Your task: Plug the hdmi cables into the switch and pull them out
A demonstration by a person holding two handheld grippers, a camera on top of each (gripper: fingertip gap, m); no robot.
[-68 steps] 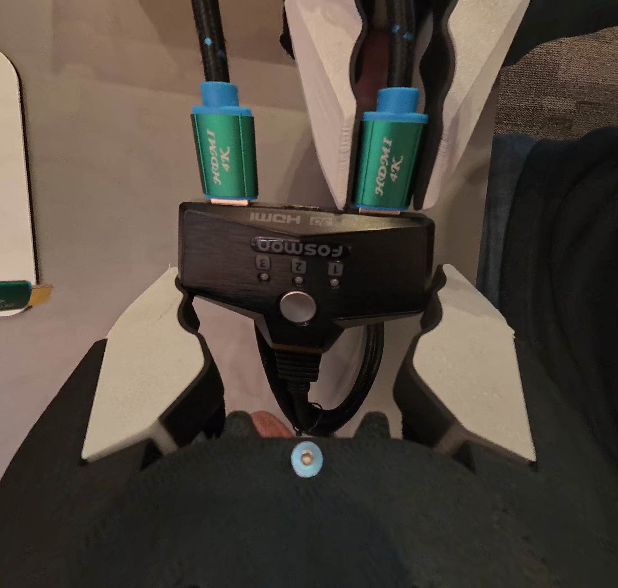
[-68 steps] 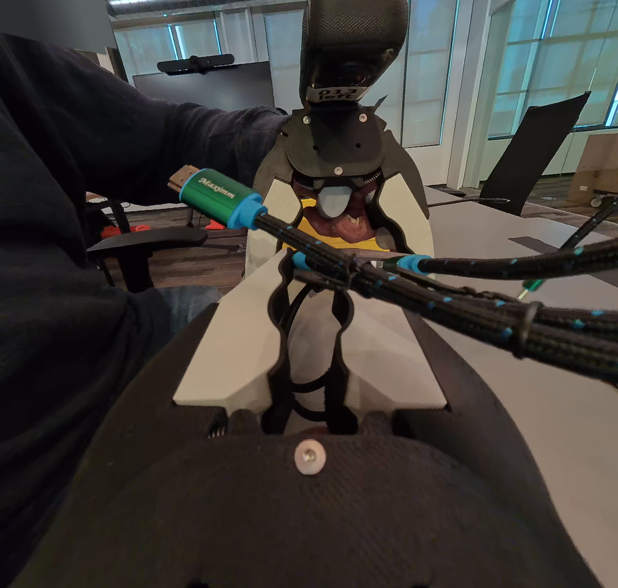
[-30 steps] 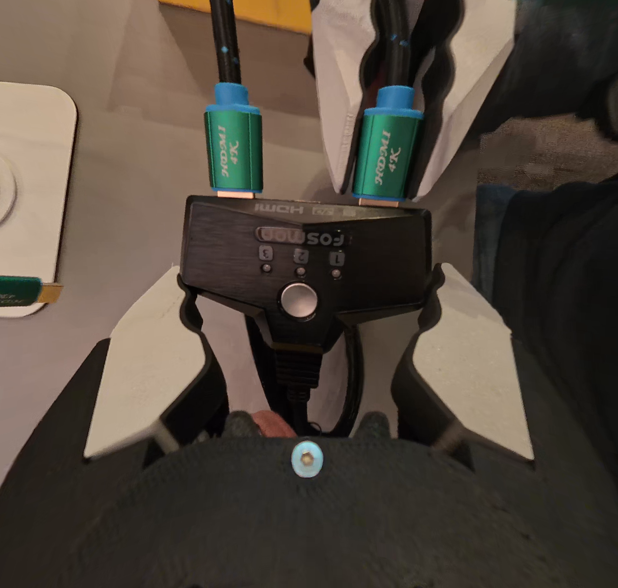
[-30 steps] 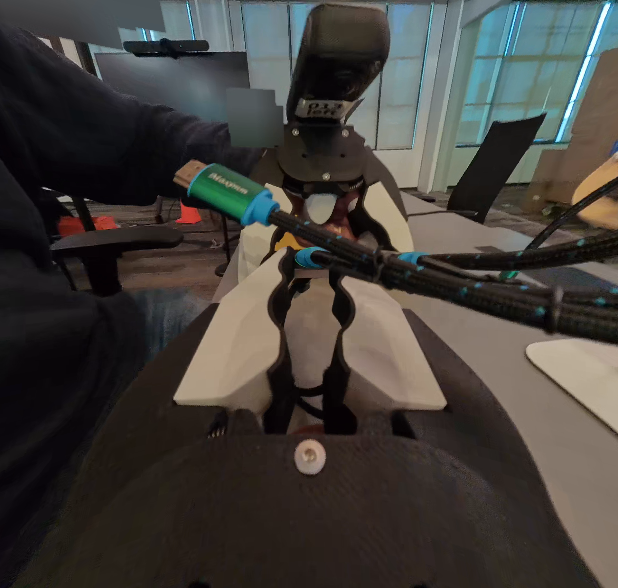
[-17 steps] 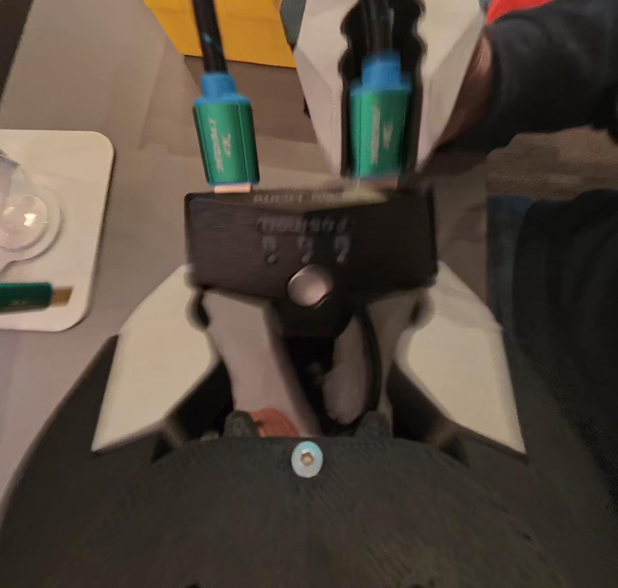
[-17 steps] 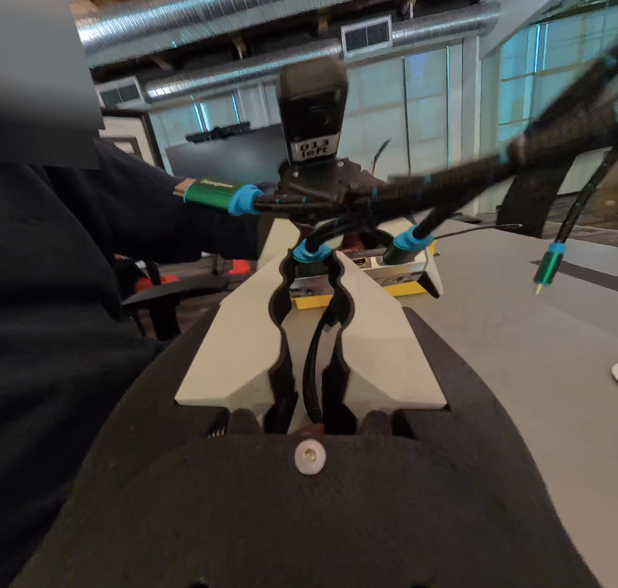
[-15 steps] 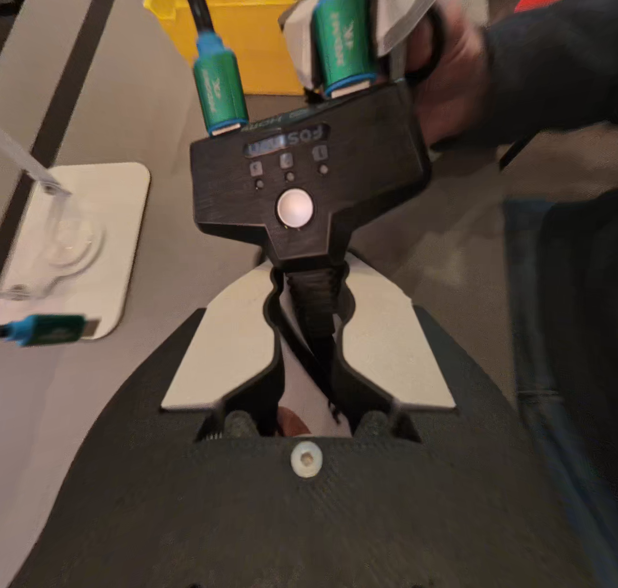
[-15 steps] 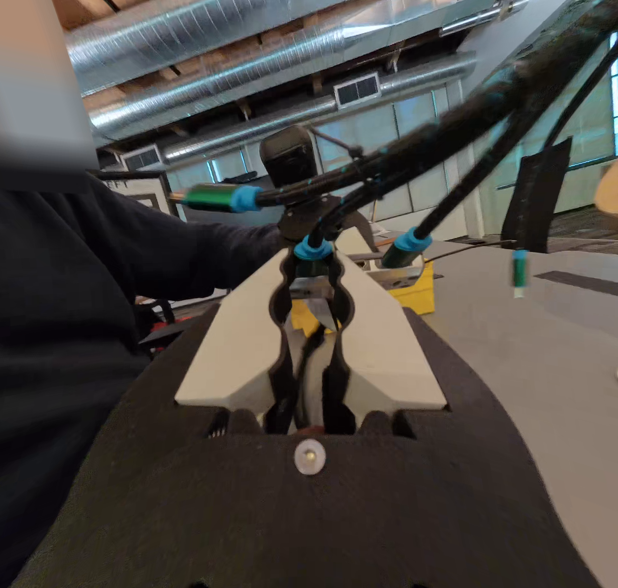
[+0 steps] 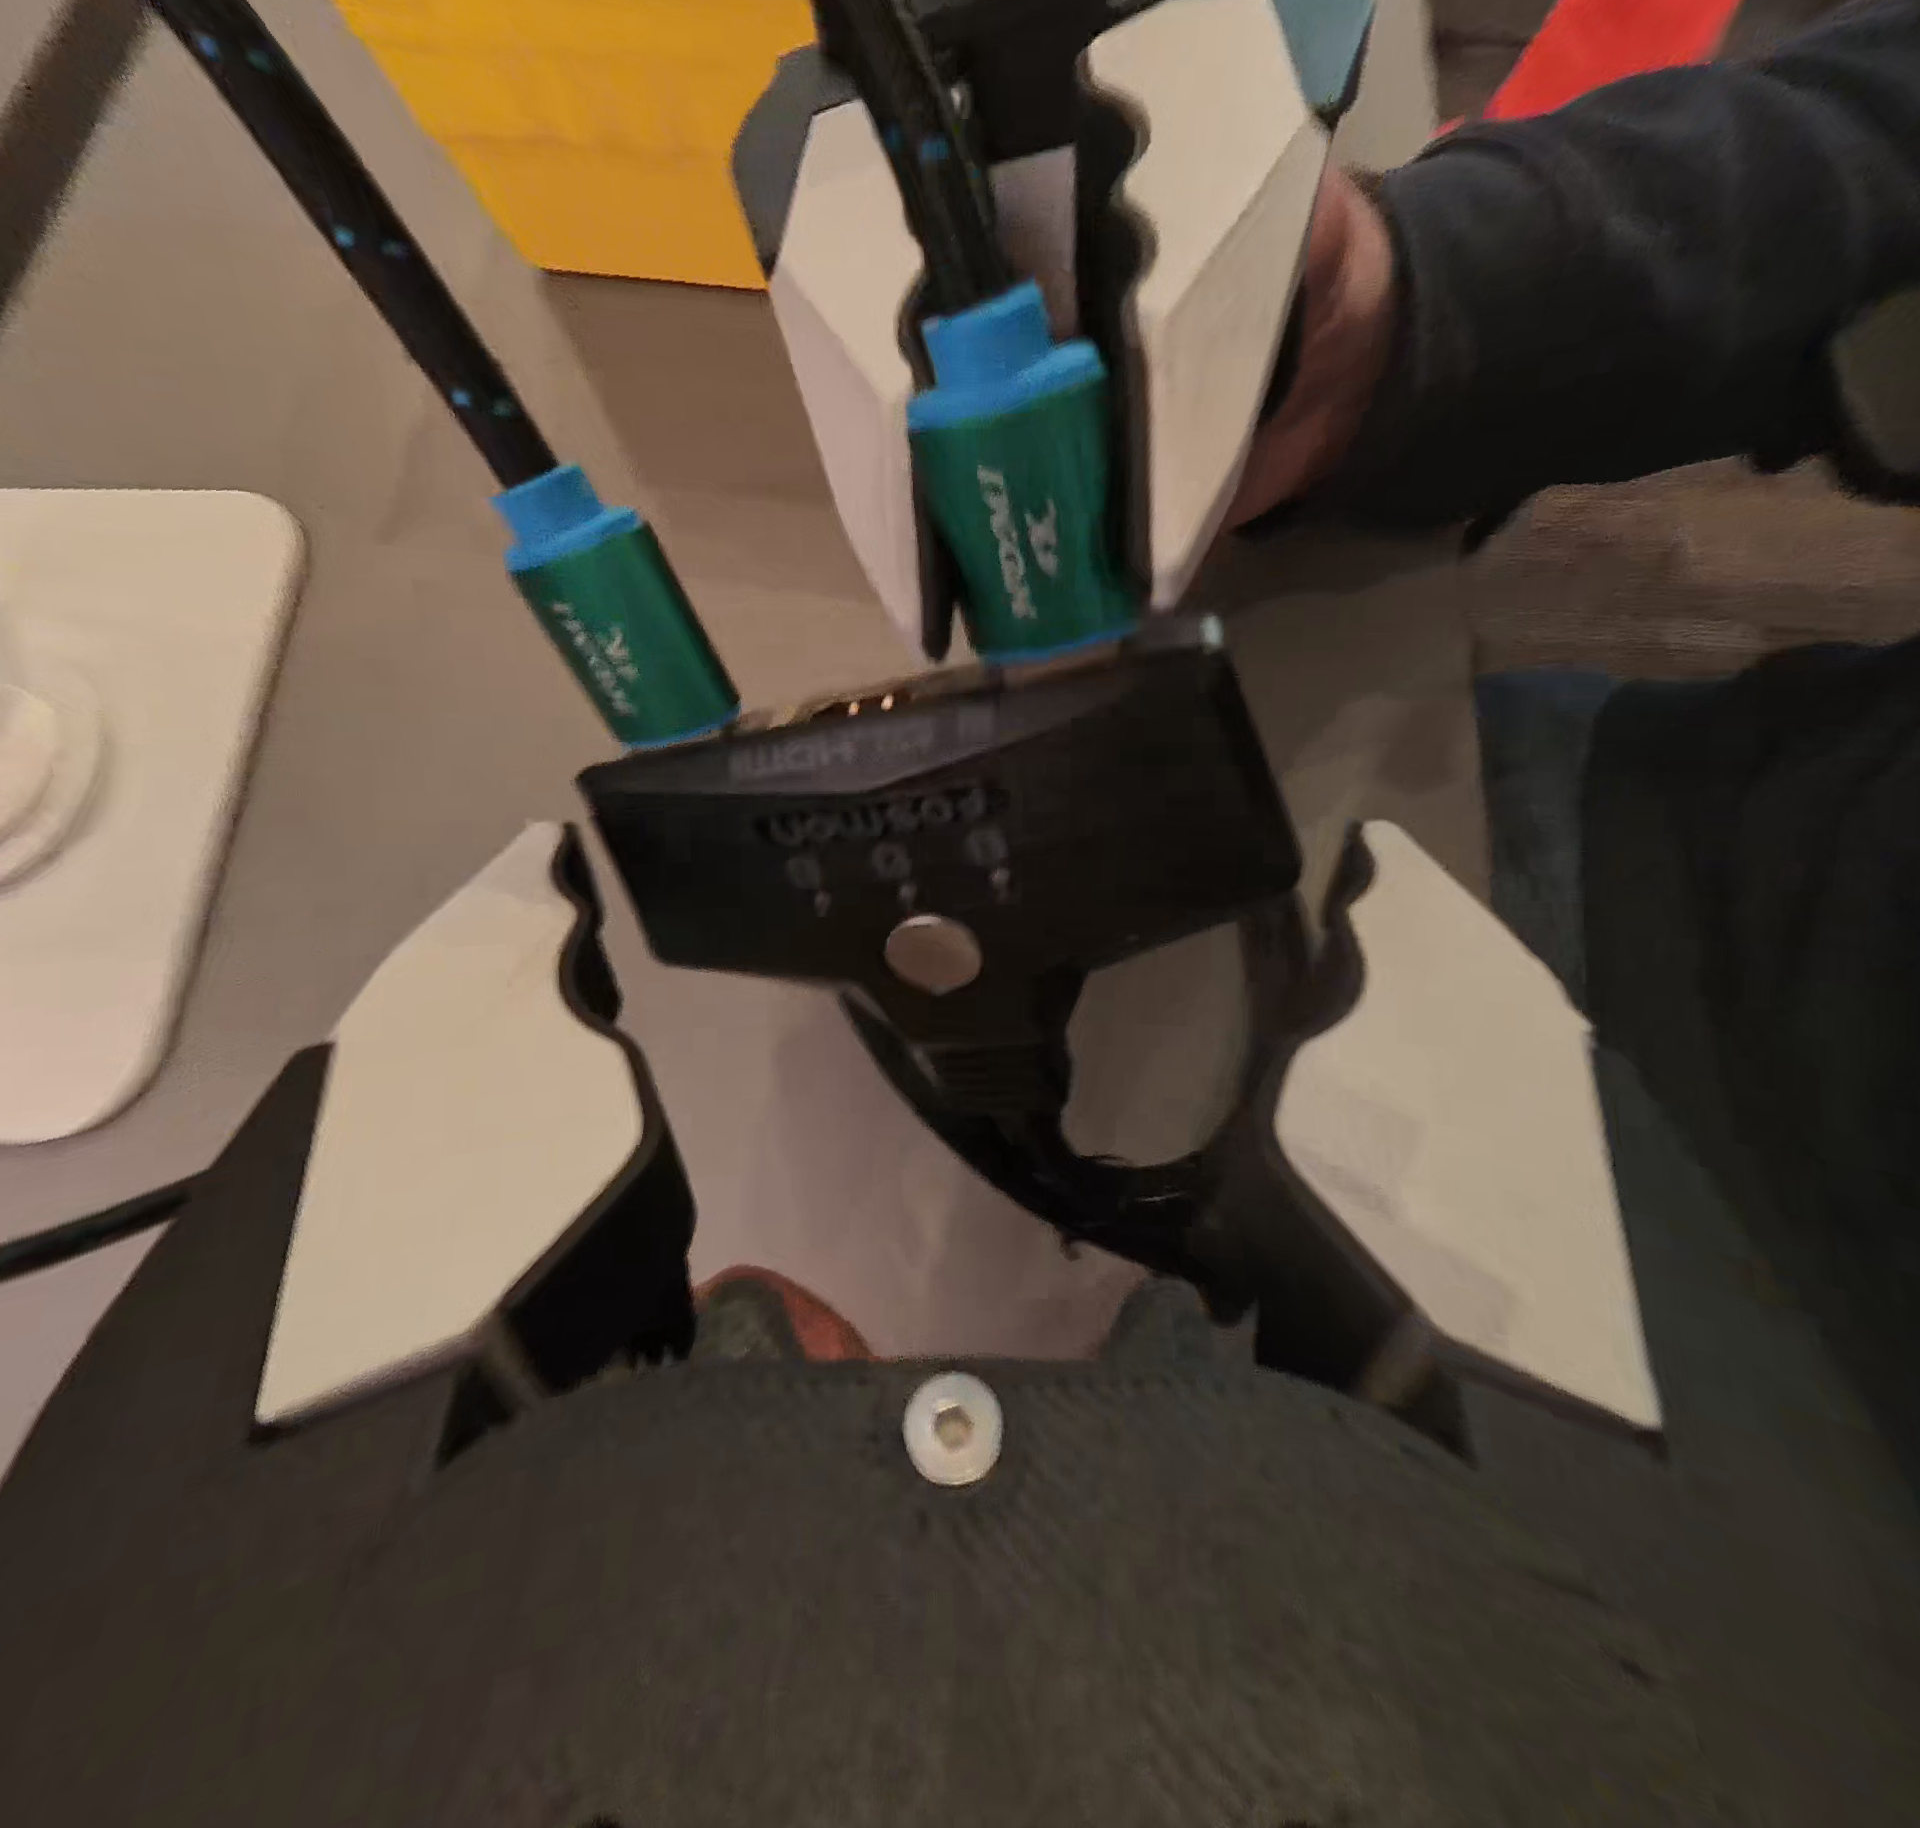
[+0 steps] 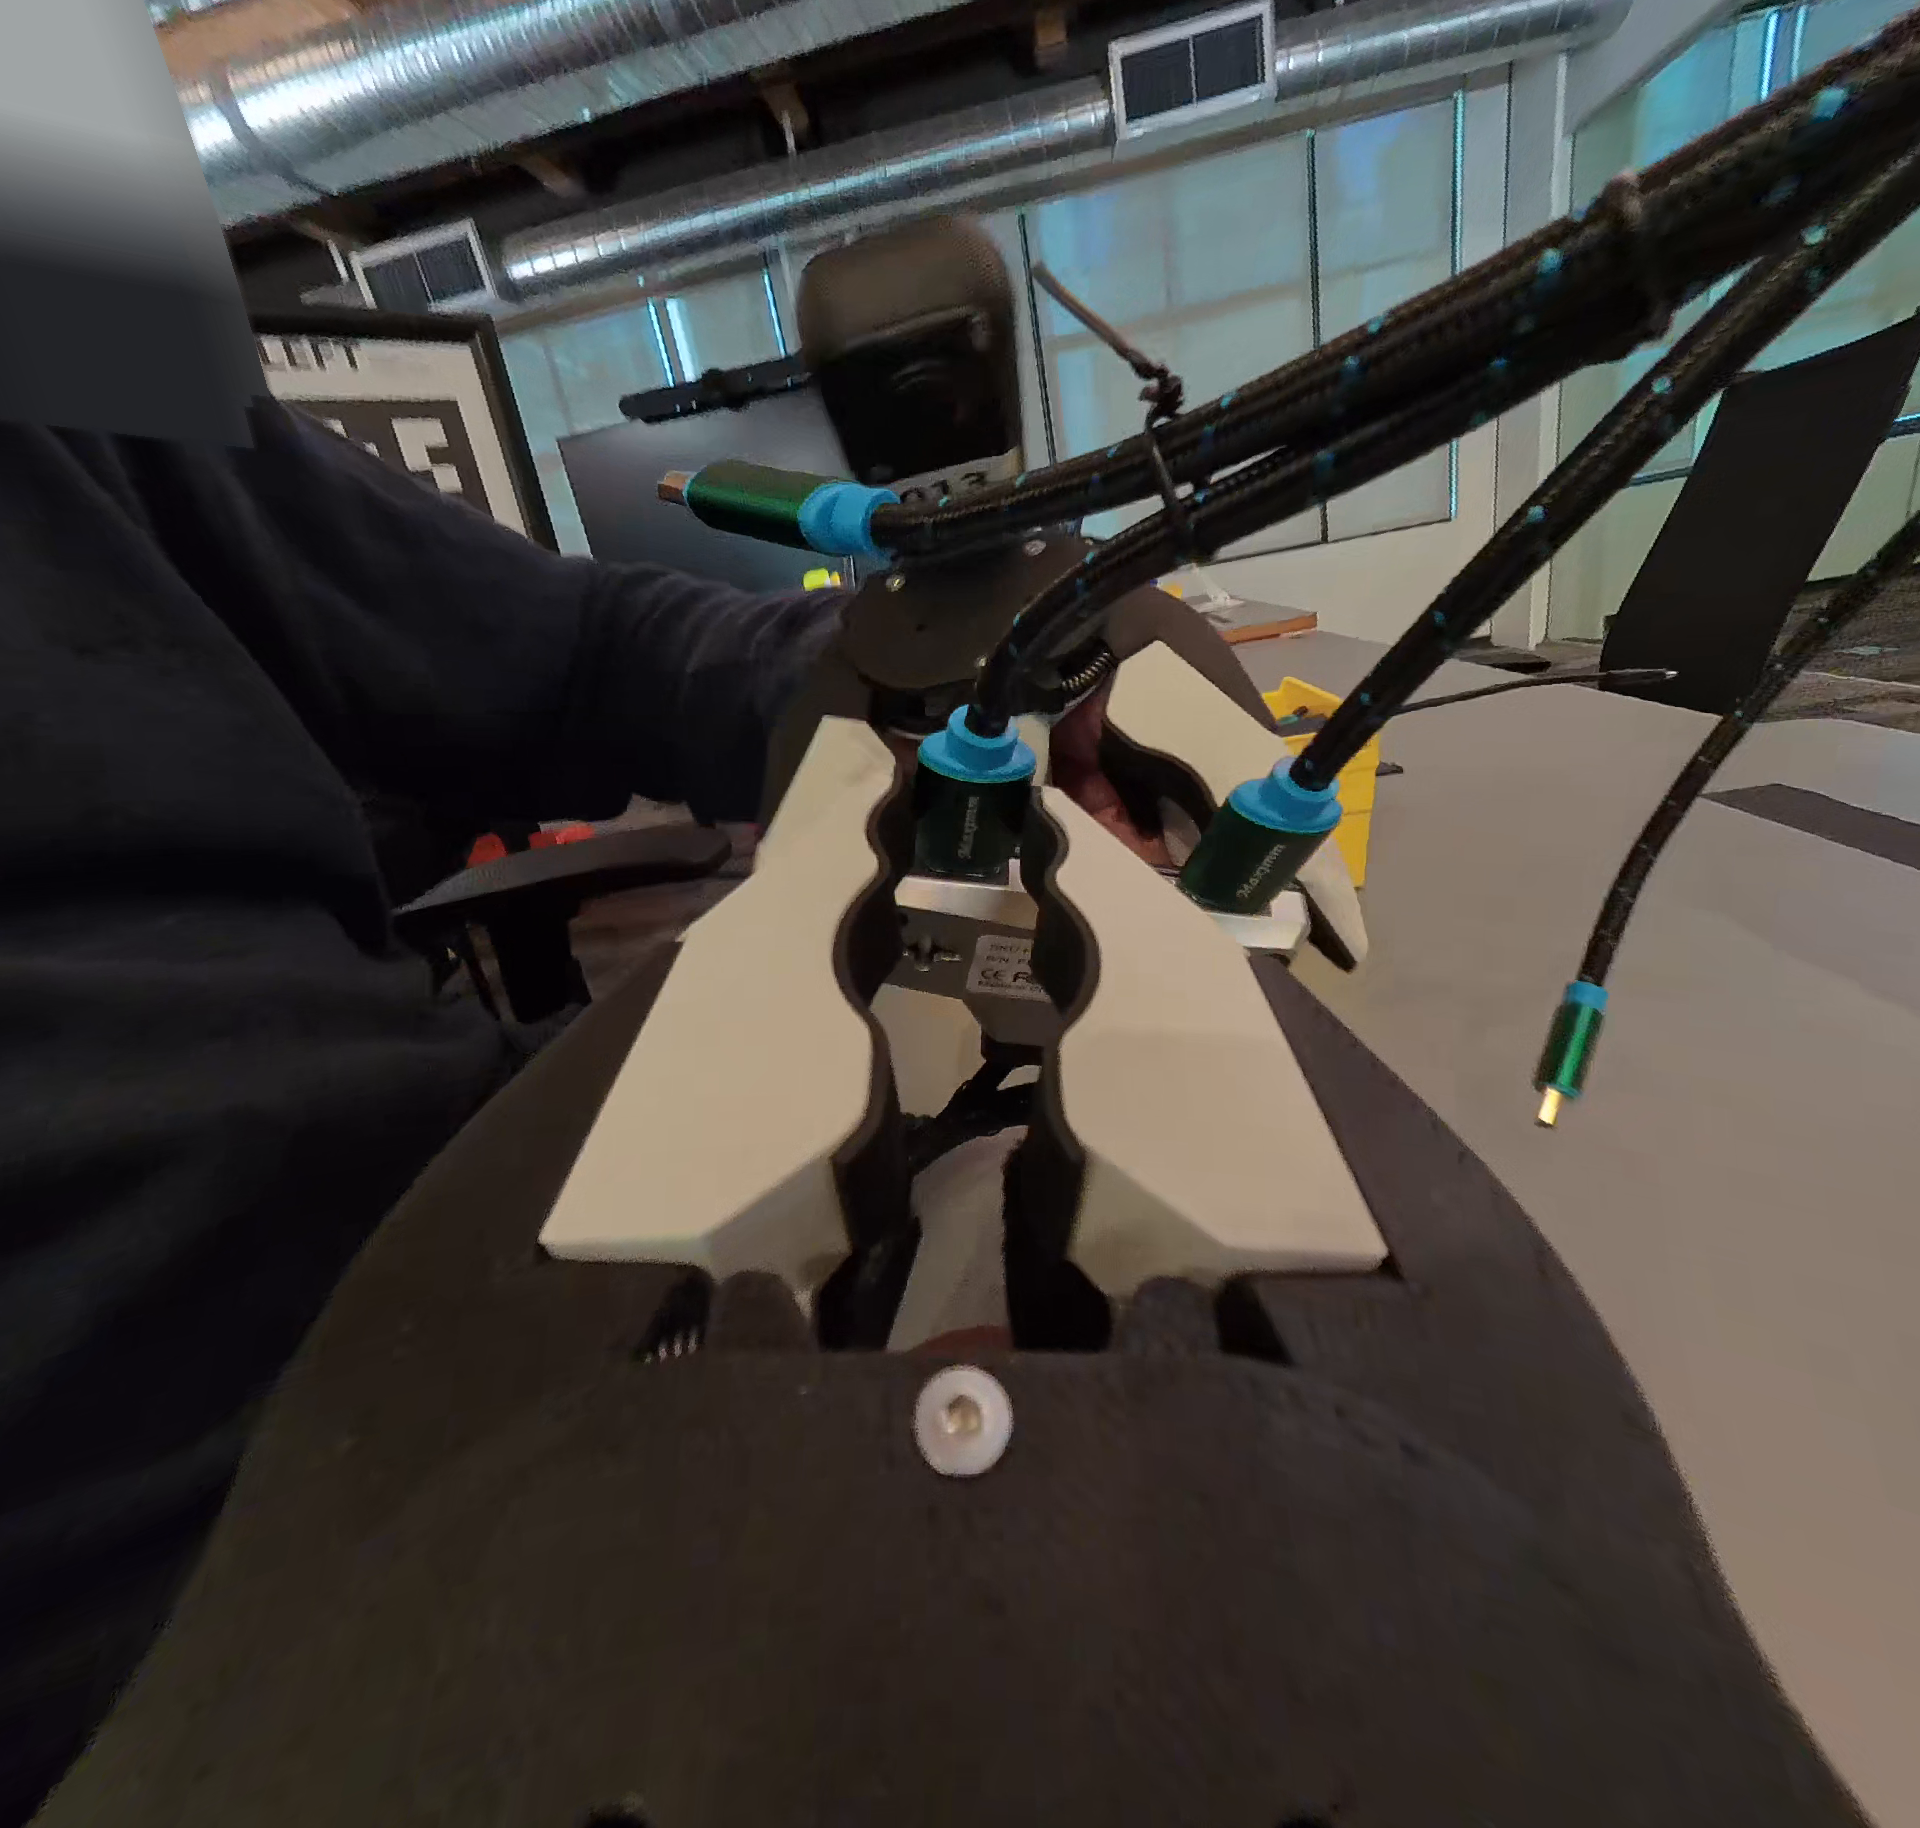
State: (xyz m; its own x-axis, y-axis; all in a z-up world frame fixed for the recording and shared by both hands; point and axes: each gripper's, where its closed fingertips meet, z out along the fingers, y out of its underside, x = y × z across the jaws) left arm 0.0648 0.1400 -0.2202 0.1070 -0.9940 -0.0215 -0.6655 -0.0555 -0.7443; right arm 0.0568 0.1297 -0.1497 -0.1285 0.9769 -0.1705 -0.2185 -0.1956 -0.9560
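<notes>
Between our two grippers hangs the switch (image 9: 940,843), lifted off the table (image 9: 312,344) and tilted. Our left gripper (image 9: 966,947) stands wide open around it; whether either finger touches the switch we cannot tell, so it seems to brace more than hold. From the far side, our right gripper (image 10: 961,905) is closed tight on the right plug (image 9: 1023,521), gripping the green shell so that a pull runs straight along the port. That plug sits in the right port, while the left plug (image 9: 618,625) leans in the left port; the middle port looks empty. Two loose plugs (image 10: 774,511) dangle from the bundled cables (image 10: 1351,407) in the right wrist view. We judge this to be the pulling-out step, and the open left gripper may let the switch follow the plug.
</notes>
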